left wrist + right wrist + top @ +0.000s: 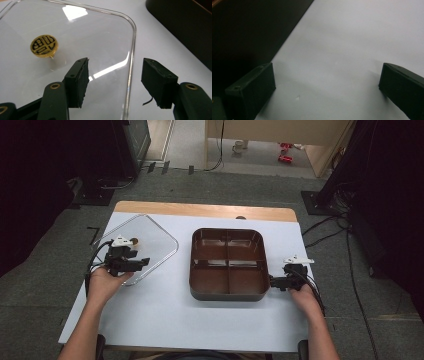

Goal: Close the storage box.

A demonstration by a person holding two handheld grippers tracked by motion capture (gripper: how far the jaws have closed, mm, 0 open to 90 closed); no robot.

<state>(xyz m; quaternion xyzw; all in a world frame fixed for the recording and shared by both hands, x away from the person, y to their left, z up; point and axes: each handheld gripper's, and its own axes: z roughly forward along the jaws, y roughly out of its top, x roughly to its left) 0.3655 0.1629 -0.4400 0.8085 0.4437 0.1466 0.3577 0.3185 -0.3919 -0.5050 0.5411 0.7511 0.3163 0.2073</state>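
A clear lid [150, 240] with rounded corners lies on the left of the table, a round gold emblem [44, 45] at its middle. My left gripper [144, 262] sits at the lid's near right edge. In the left gripper view the lid's rim [132, 57] runs between the jaws of the left gripper [115, 80], which stand apart without pressing on it. A brown tray [227, 231] with four empty compartments sits in the middle. My right gripper [273, 281] rests just right of the tray's near right corner. Its jaws stand wide over bare table in the right gripper view [324, 87].
A white sheet [175, 315] covers the tabletop, with a wooden strip [200, 210] showing at the far edge. The tray's dark wall [249, 30] is close on the left of my right gripper. Cables [330, 227] lie on the floor to the right.
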